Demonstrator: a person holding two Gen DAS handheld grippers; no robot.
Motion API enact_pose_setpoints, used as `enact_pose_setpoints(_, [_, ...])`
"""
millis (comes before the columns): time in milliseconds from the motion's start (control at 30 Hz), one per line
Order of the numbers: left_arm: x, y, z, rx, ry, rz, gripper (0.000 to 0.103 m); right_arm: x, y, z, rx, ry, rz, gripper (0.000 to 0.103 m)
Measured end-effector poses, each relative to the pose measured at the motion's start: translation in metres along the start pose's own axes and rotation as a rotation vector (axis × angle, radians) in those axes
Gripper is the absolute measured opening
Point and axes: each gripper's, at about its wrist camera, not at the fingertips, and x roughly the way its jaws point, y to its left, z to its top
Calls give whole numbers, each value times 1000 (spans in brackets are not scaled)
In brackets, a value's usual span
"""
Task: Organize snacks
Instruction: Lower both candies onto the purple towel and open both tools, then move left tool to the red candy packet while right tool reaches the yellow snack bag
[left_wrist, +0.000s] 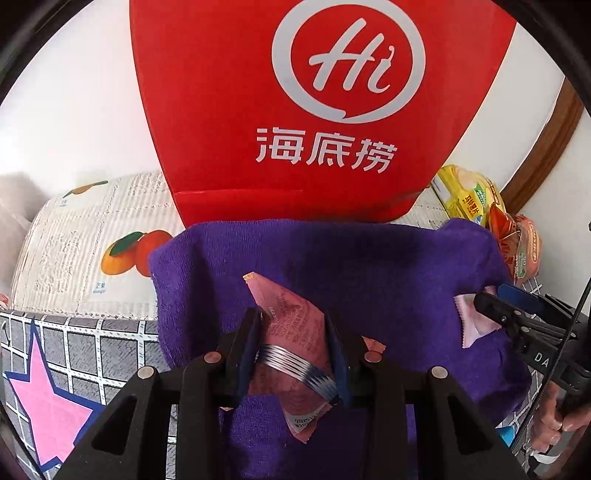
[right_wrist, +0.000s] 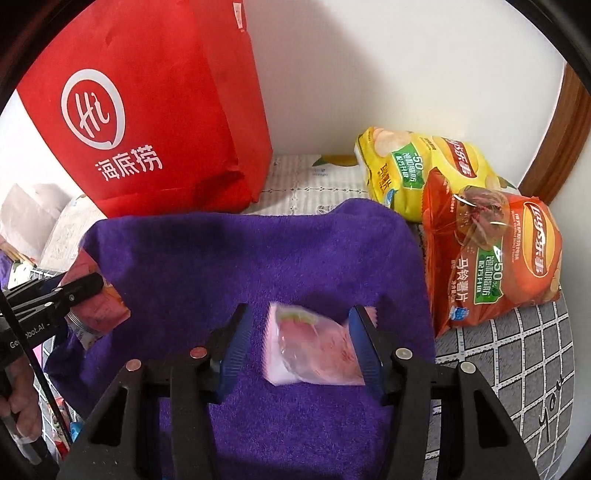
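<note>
My left gripper (left_wrist: 293, 328) is shut on a red-pink snack packet (left_wrist: 291, 332) above the purple towel (left_wrist: 351, 258); it also shows at the left of the right wrist view (right_wrist: 83, 291) with the packet (right_wrist: 99, 306). My right gripper (right_wrist: 301, 343) is open, its jaws on either side of a light pink snack packet (right_wrist: 310, 343) on the towel (right_wrist: 240, 258), the packet against the right jaw. In the left wrist view the right gripper (left_wrist: 491, 306) sits over that pink packet (left_wrist: 474, 325).
A red paper bag (left_wrist: 295, 110) (right_wrist: 147, 110) stands behind the towel against the white wall. A yellow chip bag (right_wrist: 421, 166) and an orange chip bag (right_wrist: 491, 258) lie to the right. A fruit-print cloth (left_wrist: 92, 240) and a grid-pattern cover (right_wrist: 517, 362) lie underneath.
</note>
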Motion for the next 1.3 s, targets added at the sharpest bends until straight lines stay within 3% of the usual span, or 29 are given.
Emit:
enact_pose_setpoints(400, [7, -2, -1, -11, 25, -34, 36, -23, 5, 3, -18, -45, 6, 55])
enact_pose_setpoints(500, [8, -1, 0, -24, 33, -51, 52, -34, 6, 3, -22, -74, 0, 55])
enact_pose_setpoints(733, [-25, -4, 3, -14, -28, -47, 59, -81, 15, -2, -9, -171, -58, 55])
enact_pose_setpoints(1000, [-85, -25, -3, 74, -143, -32, 59, -127, 5, -48, 22, -162, -70, 55])
enact_pose_setpoints(1300, [-151, -22, -42, 91, -218, -39, 59, -160, -27, -117, 119, -130, -44, 55])
